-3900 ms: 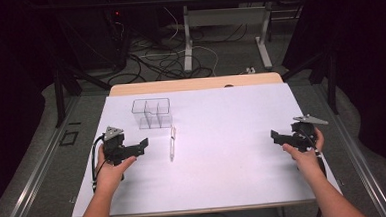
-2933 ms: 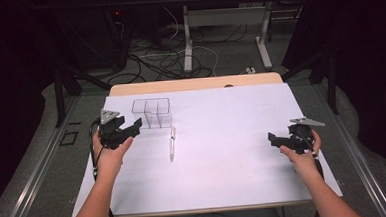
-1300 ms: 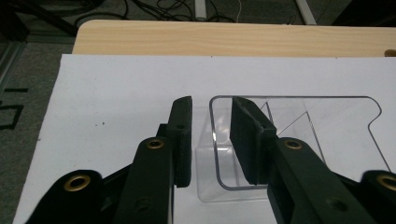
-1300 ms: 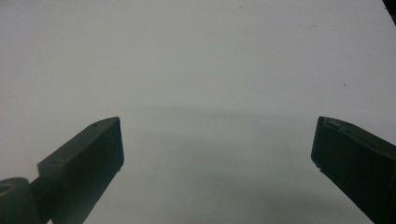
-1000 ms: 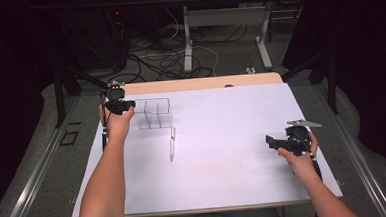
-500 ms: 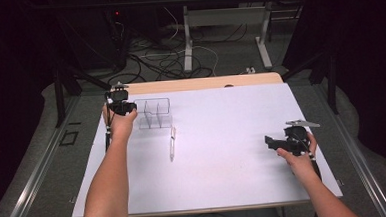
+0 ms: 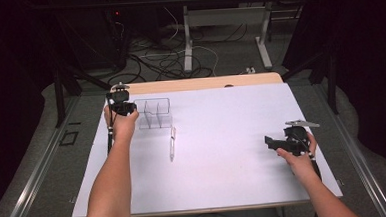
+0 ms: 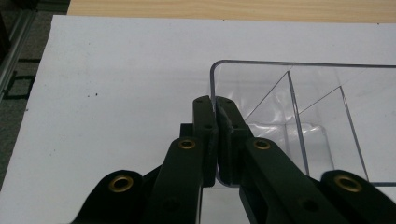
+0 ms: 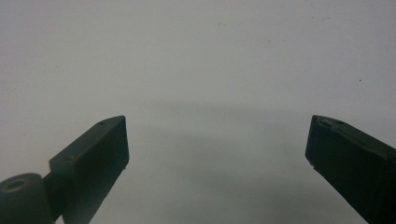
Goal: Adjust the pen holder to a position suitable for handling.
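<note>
Reaching forward from the near-left part of the white table top (image 7: 224, 177), the left gripper (image 8: 215, 112) had travelled to the far-left corner region and arrived at the clear plastic organizer box (image 7: 153, 113). In the left gripper view its jaws were pressed together on the left end wall of that box, one jaw outside and one inside the wall, just below the rounded corner of the rim. The dividers showed beyond the jaws, and the compartments looked empty. In the high view the left gripper (image 7: 120, 103) sat at the box's left end, with the forearm stretched along the left side of the table.

The right gripper (image 7: 283, 143) had drifted only slightly, staying low near the right edge. Its jaws stood wide apart over bare white surface in the right gripper view (image 9: 217, 154), holding nothing.

A slim clear pen-like stick (image 7: 172, 143) lay flat on the table just in front of the box, apart from it, pointing toward the near edge; neither gripper touched it.

The change suggested that the box was now secured by its wall, either to steady it or to drag it. Judging by the layout, the open right gripper was free to fetch the stick next, though it was well apart from it. A thin smooth wall could slip in the clamp if pulled sharply.
</note>
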Available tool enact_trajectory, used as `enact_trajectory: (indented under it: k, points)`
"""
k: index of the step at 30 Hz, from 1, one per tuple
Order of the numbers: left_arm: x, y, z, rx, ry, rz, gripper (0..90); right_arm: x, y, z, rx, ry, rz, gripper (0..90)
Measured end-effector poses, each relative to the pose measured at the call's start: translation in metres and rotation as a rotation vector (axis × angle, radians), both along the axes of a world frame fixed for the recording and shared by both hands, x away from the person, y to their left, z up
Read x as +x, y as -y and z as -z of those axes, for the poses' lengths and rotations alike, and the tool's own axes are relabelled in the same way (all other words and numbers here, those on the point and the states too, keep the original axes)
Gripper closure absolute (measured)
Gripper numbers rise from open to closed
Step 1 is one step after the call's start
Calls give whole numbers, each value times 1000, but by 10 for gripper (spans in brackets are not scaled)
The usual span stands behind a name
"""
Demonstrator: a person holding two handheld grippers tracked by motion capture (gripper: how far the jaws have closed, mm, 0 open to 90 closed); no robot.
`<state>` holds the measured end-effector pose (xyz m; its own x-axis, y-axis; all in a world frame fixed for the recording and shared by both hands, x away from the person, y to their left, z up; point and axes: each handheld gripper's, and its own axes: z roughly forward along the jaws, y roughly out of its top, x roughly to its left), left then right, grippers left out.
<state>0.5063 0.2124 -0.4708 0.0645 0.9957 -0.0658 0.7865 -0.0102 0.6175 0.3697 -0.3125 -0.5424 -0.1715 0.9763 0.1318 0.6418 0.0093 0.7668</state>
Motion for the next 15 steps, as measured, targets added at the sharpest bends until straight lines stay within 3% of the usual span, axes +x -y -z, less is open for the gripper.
enact_trajectory:
  k: [6,15]
  points:
    - [-2,-2,0,-22,-3,-25,889,0,0,0,0,-1,0,58]
    - [-10,-11,-5,-2,0,-20,888,0,0,0,-5,-3,-4,60]
